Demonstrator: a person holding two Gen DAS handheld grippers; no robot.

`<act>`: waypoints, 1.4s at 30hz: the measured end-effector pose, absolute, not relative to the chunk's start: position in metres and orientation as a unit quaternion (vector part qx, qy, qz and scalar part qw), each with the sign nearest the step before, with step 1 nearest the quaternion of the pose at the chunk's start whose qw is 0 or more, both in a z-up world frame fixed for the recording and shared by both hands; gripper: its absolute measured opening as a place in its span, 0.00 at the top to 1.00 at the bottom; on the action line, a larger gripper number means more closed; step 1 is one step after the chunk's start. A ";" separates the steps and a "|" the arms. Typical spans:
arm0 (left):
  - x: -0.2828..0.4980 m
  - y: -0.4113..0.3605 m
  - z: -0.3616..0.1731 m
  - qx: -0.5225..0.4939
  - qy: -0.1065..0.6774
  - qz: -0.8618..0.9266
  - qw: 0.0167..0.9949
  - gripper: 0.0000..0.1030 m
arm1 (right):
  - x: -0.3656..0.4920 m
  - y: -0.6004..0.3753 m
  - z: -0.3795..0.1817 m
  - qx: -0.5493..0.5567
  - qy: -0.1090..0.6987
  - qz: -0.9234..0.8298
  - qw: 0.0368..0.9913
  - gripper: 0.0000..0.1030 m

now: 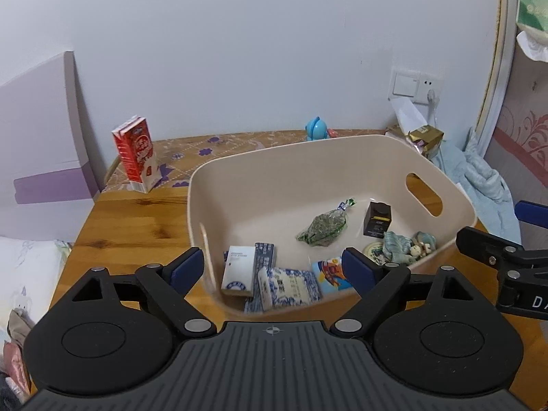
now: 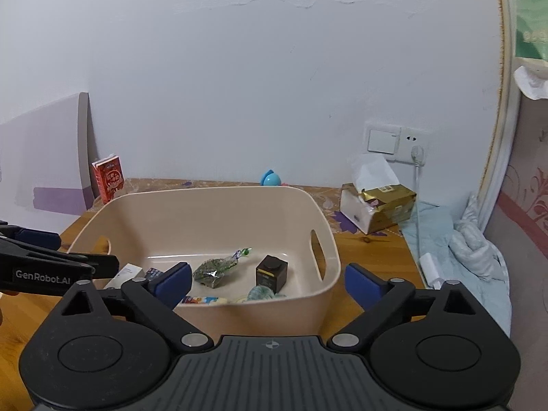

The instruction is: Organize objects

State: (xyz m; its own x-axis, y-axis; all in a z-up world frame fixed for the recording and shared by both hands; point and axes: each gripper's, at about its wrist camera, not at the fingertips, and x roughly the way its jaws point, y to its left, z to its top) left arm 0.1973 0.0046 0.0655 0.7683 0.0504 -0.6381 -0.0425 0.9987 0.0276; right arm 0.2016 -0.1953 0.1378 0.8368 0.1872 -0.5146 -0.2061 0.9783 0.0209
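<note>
Left wrist view: basket [image 1: 394, 157] near rim blurred; both hand-held grippers [image 1: 274, 269] [image 2: 269, 282] spread wide, empty.

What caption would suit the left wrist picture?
Open left gripper poised over a beige bin of small items, red carton standing behind.

Smooth, faintly glossy beige plastic on the bin [image 1: 342, 157] ahead of the spread jaws. Knotty varnished wood on the table [image 1: 137, 219] beneath. Crinkly clear film around the green packet [image 1: 323, 227] beyond the jaws. Glossy printed card on the red carton [image 1: 135, 154], far left. Soft, rumpled pale-blue cloth [image 2: 462, 257] right of the jaws.
</note>
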 end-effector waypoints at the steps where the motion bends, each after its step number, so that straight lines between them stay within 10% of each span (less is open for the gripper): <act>1: 0.192 0.005 0.067 0.005 0.338 0.026 0.941 0.13 | 0.196 -0.196 0.139 -0.017 0.266 0.104 0.958 0.03; 42: -0.003 0.010 0.066 -0.007 0.315 0.011 0.949 0.13 | 0.030 -0.186 0.128 -0.029 0.292 0.115 0.949 0.00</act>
State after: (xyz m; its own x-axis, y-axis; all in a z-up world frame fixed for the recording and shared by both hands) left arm -0.0032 0.0099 0.0663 0.8012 0.0163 -0.5981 -0.0254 0.9997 -0.0068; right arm 0.0304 -0.1860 0.1277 0.8036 0.2006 -0.5604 -0.2343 0.9721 0.0120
